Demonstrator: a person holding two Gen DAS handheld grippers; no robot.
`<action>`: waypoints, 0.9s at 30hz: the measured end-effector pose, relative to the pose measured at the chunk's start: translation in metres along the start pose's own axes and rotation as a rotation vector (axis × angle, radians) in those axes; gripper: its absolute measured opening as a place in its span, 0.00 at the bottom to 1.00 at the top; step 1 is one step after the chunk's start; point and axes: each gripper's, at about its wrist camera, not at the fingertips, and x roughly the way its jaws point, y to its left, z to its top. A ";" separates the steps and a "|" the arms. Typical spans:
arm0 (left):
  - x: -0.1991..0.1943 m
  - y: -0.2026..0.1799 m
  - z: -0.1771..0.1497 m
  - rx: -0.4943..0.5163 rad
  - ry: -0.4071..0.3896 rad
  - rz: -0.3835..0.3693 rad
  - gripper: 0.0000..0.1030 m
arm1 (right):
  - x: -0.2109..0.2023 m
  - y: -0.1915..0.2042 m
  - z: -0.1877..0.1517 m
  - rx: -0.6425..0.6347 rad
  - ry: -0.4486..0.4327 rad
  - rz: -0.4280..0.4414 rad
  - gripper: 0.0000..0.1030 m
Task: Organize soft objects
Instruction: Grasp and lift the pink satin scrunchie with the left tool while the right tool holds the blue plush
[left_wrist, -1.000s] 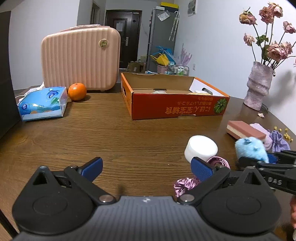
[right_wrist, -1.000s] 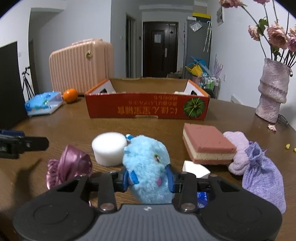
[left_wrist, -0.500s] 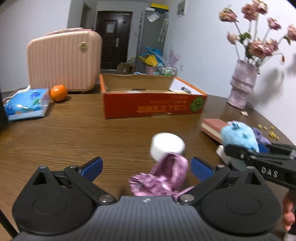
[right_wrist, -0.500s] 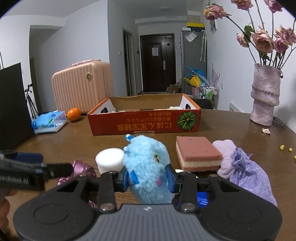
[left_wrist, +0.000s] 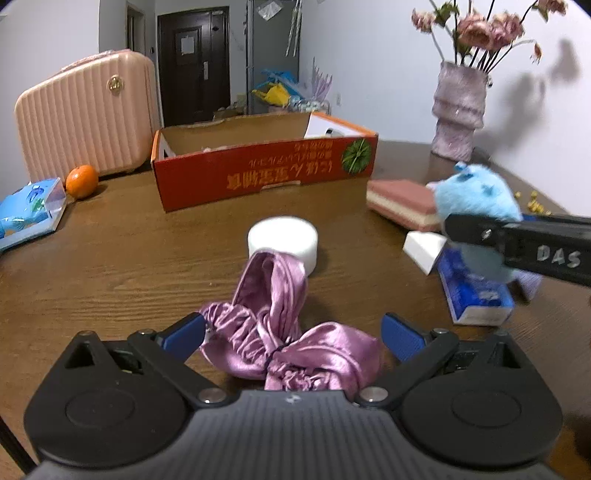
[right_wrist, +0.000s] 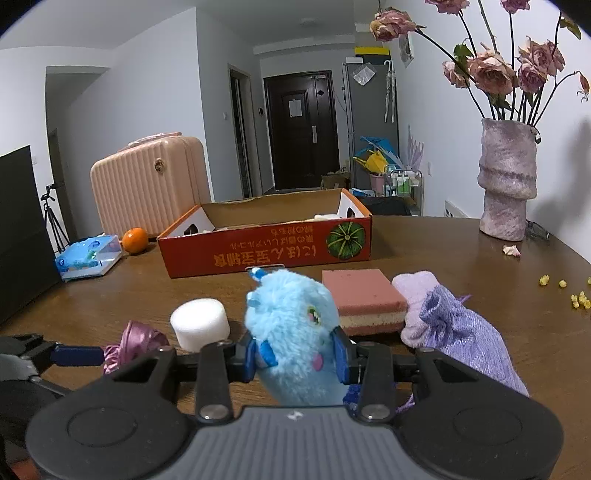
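Note:
My right gripper (right_wrist: 295, 354) is shut on a fluffy blue plush toy (right_wrist: 291, 328) and holds it above the table; the toy also shows in the left wrist view (left_wrist: 476, 206). My left gripper (left_wrist: 291, 332) is open, its blue pads on either side of a pink satin scrunchie (left_wrist: 280, 325) that lies on the wooden table (left_wrist: 129, 258). The scrunchie also shows in the right wrist view (right_wrist: 136, 339). Behind it stands a white foam cylinder (left_wrist: 282, 238). An open orange cardboard box (left_wrist: 266, 173) sits at mid-table.
A pink sponge block (right_wrist: 362, 299), a lilac cloth and a purple pouch (right_wrist: 465, 339) lie at the right. A white wedge (left_wrist: 424, 247) and a blue packet (left_wrist: 476, 295) lie under the toy. A vase (right_wrist: 506, 184), a suitcase (left_wrist: 85, 114), an orange (left_wrist: 82, 181) and a tissue pack (left_wrist: 29, 210) stand around.
My left gripper has swung right and forward until the scrunchie lies between its open fingers. My right gripper has lifted the plush toy higher off the table.

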 end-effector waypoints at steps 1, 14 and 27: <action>0.004 0.000 -0.001 0.003 0.012 0.007 1.00 | 0.000 0.000 0.000 0.001 0.003 0.001 0.37; 0.016 0.000 -0.003 0.030 0.038 0.045 0.93 | 0.003 0.004 -0.003 -0.016 0.013 0.007 0.37; 0.008 0.008 0.002 -0.005 0.002 0.027 0.51 | 0.003 0.010 -0.006 -0.041 0.011 0.000 0.37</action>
